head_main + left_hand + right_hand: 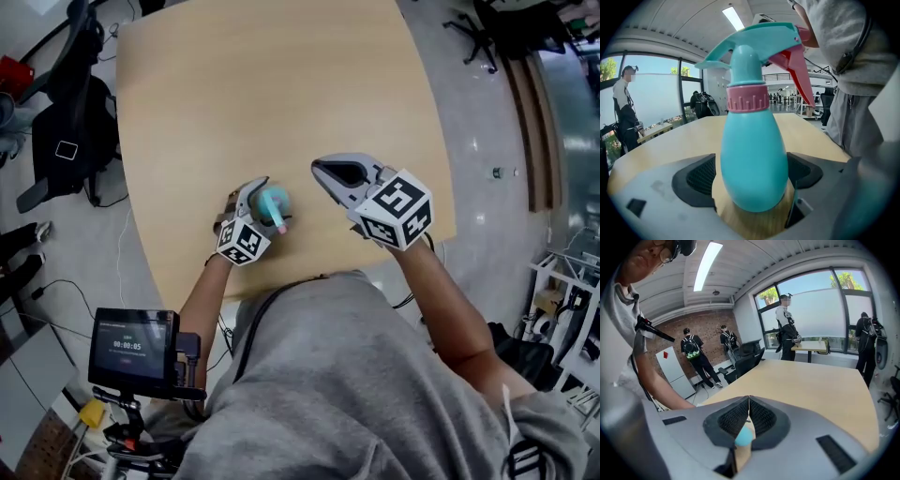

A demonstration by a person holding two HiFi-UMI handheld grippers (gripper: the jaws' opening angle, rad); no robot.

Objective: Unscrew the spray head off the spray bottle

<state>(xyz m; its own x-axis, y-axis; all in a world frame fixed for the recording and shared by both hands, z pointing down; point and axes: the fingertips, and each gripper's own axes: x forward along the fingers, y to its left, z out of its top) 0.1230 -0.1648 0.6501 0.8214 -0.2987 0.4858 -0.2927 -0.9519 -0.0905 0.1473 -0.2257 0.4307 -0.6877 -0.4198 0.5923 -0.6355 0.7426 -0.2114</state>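
The left gripper (752, 185) is squeezing the fat bottom part of the teal spray bottle (752, 154). 1 dark pad (698, 180) is pressing on each side, so 2 pads are hugging it. The bottle is standing up straight on the wooden table (281, 84), near the edge closest to the person. It is looking like light, smooth plastic, so I am thinking it may be slippery. It may try to spin inside the pads when the top is being turned. A firm squeeze low on the round belly is looking like the right hold for this hand. Just above the pads, a pink ring (747, 97) with little ridges is sitting around the neck. That ring is looking like the best place for the other gripper to grab and twist. The teal spray head (754, 44) and its red trigger (794, 70) are sticking out above it. The right gripper (748, 401) is hanging beside the bottle, not touching it, with its 2 jaws pressed together on nothing. Farther off, people (786, 329) are standing by big windows (820, 310).
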